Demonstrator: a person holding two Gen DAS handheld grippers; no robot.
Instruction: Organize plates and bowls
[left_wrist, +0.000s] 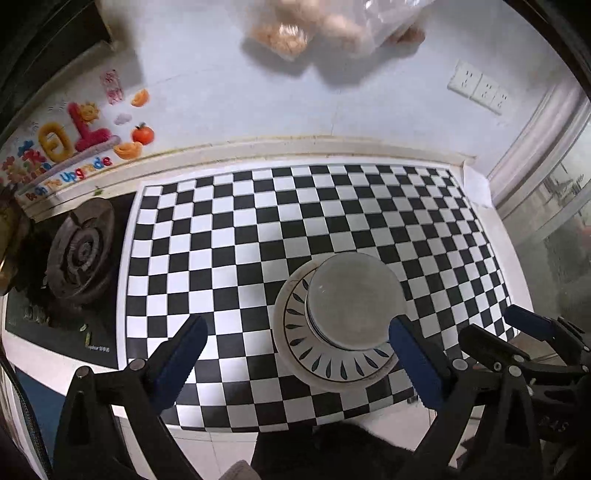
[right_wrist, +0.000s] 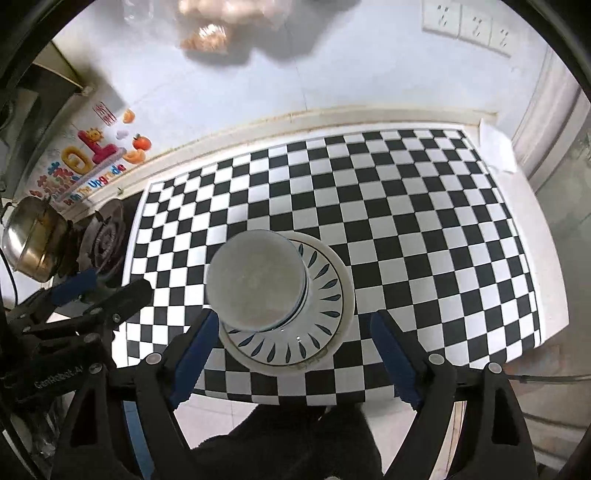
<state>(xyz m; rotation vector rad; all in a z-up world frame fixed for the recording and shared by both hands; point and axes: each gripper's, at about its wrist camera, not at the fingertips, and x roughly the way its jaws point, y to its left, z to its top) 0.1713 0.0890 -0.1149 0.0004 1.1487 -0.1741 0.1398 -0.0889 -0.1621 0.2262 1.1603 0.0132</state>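
i see the bowl (left_wrist: 354, 301) sitting mouth up on the plate (left_wrist: 314, 354), both round, so neither has a long axis to speak of; the stack rests flat on the checkered mat (left_wrist: 229, 236), lower right of centre in the left wrist view and lower centre in the right wrist view. my left gripper (left_wrist: 295, 354) has its jaws spread wide with nothing pinched; the stack lies beyond them toward the right finger, whose blue pad overlaps the bowl's edge in the picture, though i cannot tell that it touches. my right gripper (right_wrist: 295, 350) is also spread wide and empty, the plate's near rim lying between its two fingers and the bowl nearer the left one. the right wrist view alone shows a steel pot (right_wrist: 31, 243) at the left edge beside the stove burner (right_wrist: 105, 236); the left wrist view shows the burner more fully. each view catches the other gripper at its side edge. wall sockets (left_wrist: 478, 90) sit upper right, stickers (left_wrist: 74, 144) upper left.
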